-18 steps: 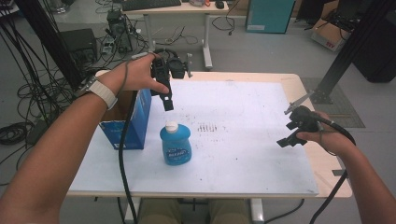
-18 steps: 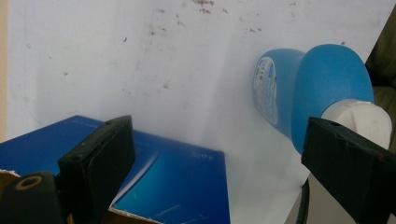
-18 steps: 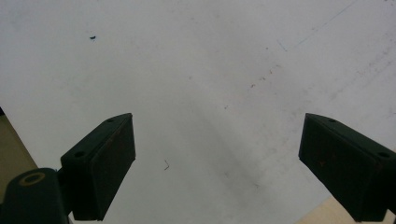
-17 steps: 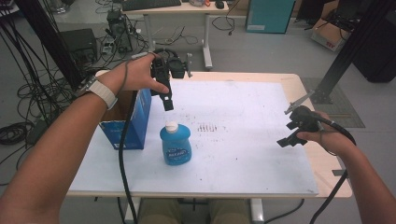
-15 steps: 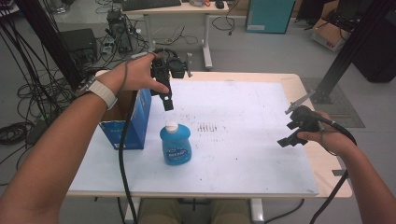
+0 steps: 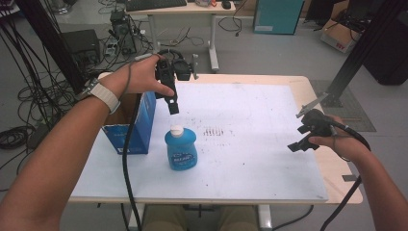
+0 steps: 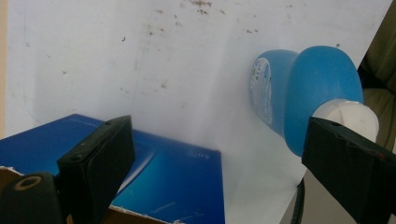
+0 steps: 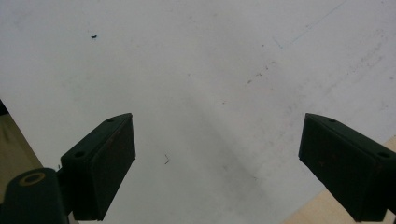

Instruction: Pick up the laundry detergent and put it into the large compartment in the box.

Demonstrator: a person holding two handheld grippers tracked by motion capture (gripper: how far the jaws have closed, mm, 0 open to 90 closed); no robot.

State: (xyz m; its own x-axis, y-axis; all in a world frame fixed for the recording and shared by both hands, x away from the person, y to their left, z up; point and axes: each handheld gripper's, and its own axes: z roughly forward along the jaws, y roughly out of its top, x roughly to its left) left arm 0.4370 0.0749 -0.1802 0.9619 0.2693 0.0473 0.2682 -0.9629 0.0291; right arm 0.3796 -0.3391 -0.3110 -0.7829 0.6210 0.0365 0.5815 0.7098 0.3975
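Up goes the left gripper (image 6: 172, 107), lifted clear of the bottle's cap since a moment ago, and nothing else on the table has shifted. It hangs above and just behind the bottle (image 6: 181, 148), pointing down, jaws spread wide with nothing between them. In the left gripper view the bottle (image 7: 299, 95) sits off to the right, its white cap (image 7: 348, 116) peeking past the right-hand jaw, the blue box (image 7: 163, 172) below. That bottle stands upright on the white sheet (image 6: 250, 144), just beside the open box (image 6: 137, 127), which lies to its left. Over at the table's right edge, the right gripper (image 6: 302, 139) hovers low, well apart from the bottle, jaws wide and empty over bare sheet (image 8: 210, 84).
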